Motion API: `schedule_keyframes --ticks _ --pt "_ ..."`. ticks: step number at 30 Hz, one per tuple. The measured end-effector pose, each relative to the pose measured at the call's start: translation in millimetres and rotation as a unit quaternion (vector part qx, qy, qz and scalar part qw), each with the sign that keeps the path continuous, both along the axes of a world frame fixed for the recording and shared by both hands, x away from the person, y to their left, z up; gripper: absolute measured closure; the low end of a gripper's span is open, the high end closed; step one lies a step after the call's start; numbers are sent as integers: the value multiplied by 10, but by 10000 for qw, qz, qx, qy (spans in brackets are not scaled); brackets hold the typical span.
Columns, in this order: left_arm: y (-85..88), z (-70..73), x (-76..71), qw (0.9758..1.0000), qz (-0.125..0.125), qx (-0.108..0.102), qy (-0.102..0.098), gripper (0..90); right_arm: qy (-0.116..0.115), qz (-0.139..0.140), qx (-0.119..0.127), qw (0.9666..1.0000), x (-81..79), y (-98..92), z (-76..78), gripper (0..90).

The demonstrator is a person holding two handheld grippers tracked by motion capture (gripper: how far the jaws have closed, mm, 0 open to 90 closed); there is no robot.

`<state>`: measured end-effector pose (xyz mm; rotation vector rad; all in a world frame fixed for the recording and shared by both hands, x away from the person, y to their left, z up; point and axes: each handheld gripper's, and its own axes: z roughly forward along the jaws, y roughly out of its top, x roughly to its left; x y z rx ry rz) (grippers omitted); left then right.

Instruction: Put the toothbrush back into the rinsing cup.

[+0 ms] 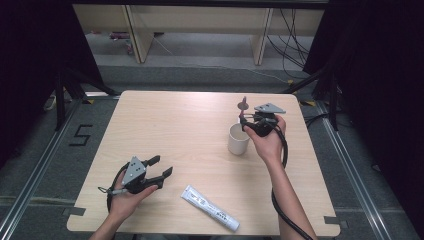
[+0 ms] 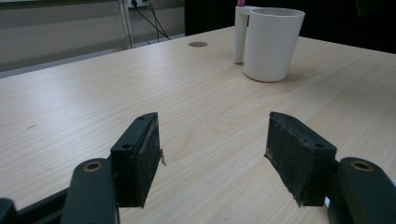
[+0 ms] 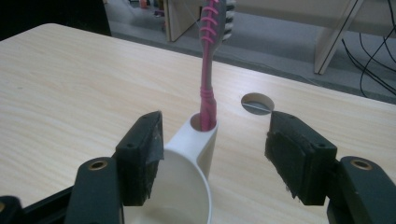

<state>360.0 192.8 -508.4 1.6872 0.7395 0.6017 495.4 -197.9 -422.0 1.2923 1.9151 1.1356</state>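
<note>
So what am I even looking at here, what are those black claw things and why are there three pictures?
A person sits at a wooden table holding a hand-operated clamp in each hand. One picture looks down from above; the other two come from small cameras riding on each clamp, looking along its black jaws. The left gripper rests near the table's front edge, open and empty. The right gripper is open just above a white cup. A pink toothbrush stands in the cup's side holder, and neither jaw touches it. A white tube, likely toothpaste, lies on the table near the person.
</note>
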Motion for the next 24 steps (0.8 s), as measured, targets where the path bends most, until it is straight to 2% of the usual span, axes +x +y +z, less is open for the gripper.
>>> schedule_keyframes --ticks 4,6,7,9,10,11,15,17,18,19,20,22,23,24 --pt "-13 34 -24 9999 -109 125 41 347 16 62 -40 10000 -118 -42 28 370" --pt "-33 41 -25 9997 -226 79 18 345 150 131 -22 9998 -175 -56 40 370" --pt "-38 51 -33 9997 -227 125 32 344 147 180 -122 9997 -194 -75 37 370" --pt "-50 68 -37 9995 -282 93 93 344 202 238 -39 9995 -253 -71 25 370" --pt "-57 72 -36 9995 -295 60 101 345 162 342 -184 9991 -284 -96 28 370" --pt "-63 78 -36 9994 -321 56 103 345 213 289 -100 9993 -315 -91 24 370" --pt "-99 89 -41 9991 -394 24 140 344 216 394 -161 9989 -408 -146 9 370" --pt "-109 98 -46 9990 -427 51 130 344 292 369 -179 9987 -454 -178 3 370" --pt "-112 103 -50 9989 -447 56 138 344 359 282 -110 9989 -488 -176 -1 370" --pt "-119 103 -47 9987 -501 -8 111 344 368 333 -153 9987 -499 -198 -8 370" --pt "-118 116 -60 9987 -488 14 159 344 290 397 -247 9985 -504 -224 -13 370" --pt "-131 127 -65 9981 -579 -95 177 346 455 305 -98 9984 -557 -235 -18 371" --pt "-129 144 -76 9981 -582 -34 195 347 346 353 -229 9985 -557 -258 -26 372" --pt "-136 153 -77 9980 -614 -44 169 348 410 313 -216 9984 -578 -266 -24 373"
